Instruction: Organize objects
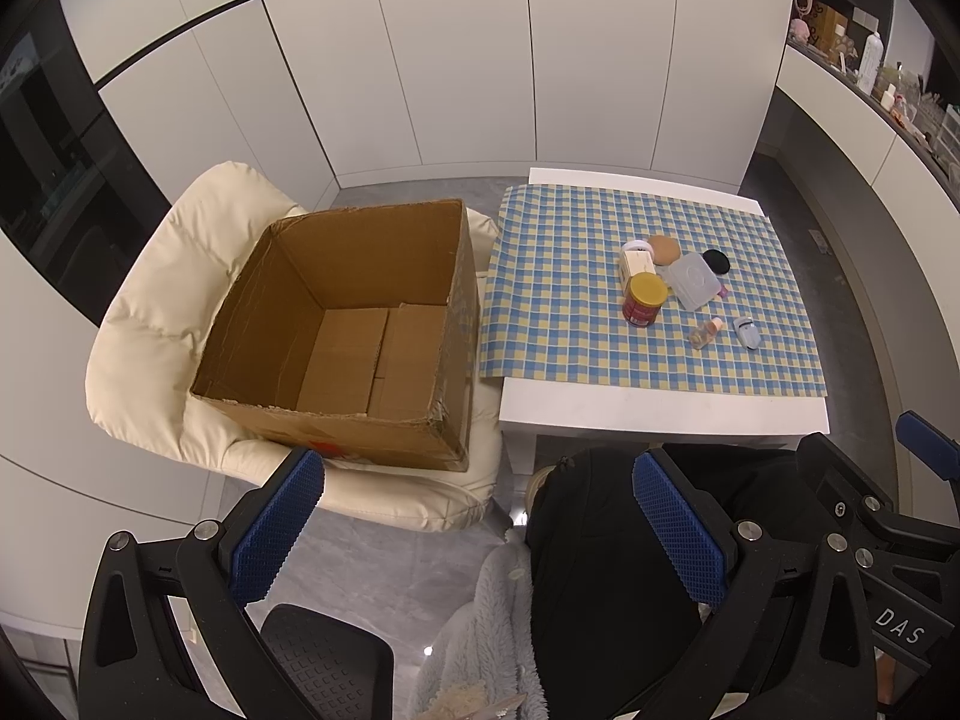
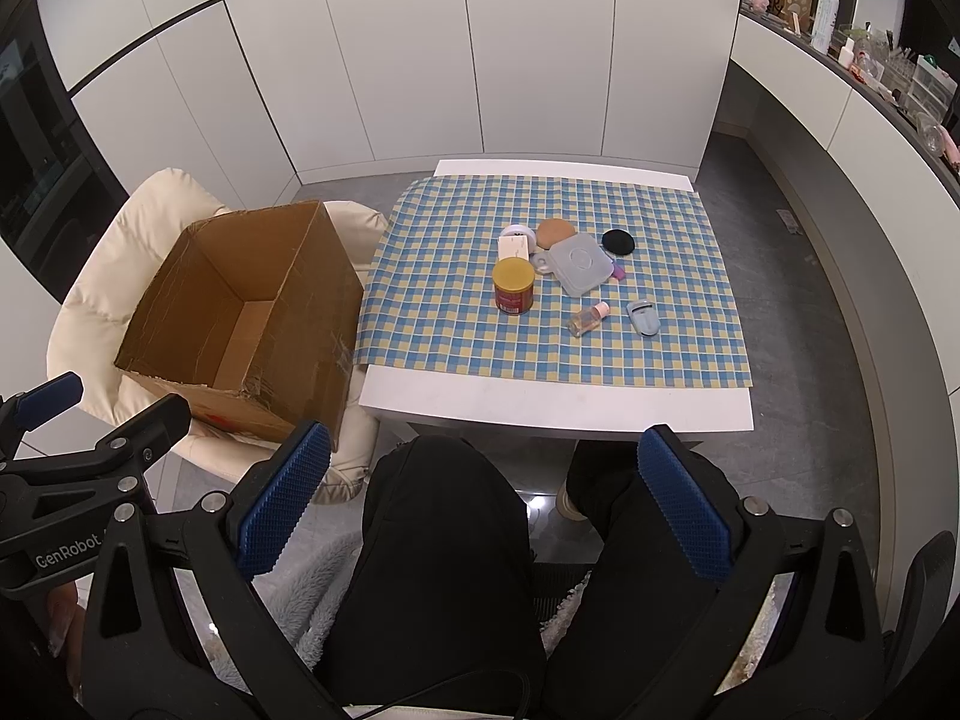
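An open, empty cardboard box [image 1: 354, 324] [image 2: 240, 312] rests on a cream chair [image 1: 162, 300]. On the checked cloth [image 1: 570, 300] [image 2: 456, 336] lie a red jar with a yellow lid [image 1: 643, 300] [image 2: 513, 287], a clear square container [image 1: 693, 279] [image 2: 577, 267], a small bottle [image 1: 705, 332] [image 2: 589, 318], a pale blue clip-like item [image 1: 746, 331] [image 2: 644, 317], a brown round puff [image 1: 664, 249], a black round puff [image 1: 716, 260] and a cream box [image 1: 637, 265]. My left gripper [image 1: 480, 516] and right gripper [image 2: 486, 498] hang open, well short of the table, holding nothing.
The white table [image 2: 558, 402] stands right of the chair. A person's legs in black trousers [image 2: 444, 540] sit under the near edge. White cabinets line the back; a cluttered counter [image 1: 888, 90] runs along the right. Grey floor [image 2: 798, 276] lies around.
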`<state>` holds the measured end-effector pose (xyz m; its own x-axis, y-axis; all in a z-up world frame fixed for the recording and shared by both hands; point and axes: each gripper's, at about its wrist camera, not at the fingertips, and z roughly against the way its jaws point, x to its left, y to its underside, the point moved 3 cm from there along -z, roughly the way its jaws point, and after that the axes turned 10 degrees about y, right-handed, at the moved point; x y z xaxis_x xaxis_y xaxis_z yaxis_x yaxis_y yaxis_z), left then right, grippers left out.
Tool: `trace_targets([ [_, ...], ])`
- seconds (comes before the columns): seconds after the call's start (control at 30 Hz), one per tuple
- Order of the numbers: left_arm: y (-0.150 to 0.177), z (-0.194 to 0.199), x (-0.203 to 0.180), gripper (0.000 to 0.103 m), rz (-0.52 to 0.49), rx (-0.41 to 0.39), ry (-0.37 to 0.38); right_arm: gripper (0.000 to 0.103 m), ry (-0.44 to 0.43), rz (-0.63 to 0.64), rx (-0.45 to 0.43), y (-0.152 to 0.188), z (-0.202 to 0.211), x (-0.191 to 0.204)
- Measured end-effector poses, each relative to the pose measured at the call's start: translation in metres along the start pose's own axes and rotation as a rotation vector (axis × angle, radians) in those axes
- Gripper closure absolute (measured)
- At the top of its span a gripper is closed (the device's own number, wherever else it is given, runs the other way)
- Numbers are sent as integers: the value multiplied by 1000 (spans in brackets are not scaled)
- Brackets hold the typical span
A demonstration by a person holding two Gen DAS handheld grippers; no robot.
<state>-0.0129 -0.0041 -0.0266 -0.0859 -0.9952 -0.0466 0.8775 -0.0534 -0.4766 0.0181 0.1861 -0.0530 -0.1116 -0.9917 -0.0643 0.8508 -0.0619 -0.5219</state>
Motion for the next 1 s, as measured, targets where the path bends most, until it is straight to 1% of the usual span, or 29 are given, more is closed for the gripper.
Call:
trace_targets([
  [1.0,-1,-1,-2,0,-6,-2,-6,0,4,0,-2,-1,-1,-1],
])
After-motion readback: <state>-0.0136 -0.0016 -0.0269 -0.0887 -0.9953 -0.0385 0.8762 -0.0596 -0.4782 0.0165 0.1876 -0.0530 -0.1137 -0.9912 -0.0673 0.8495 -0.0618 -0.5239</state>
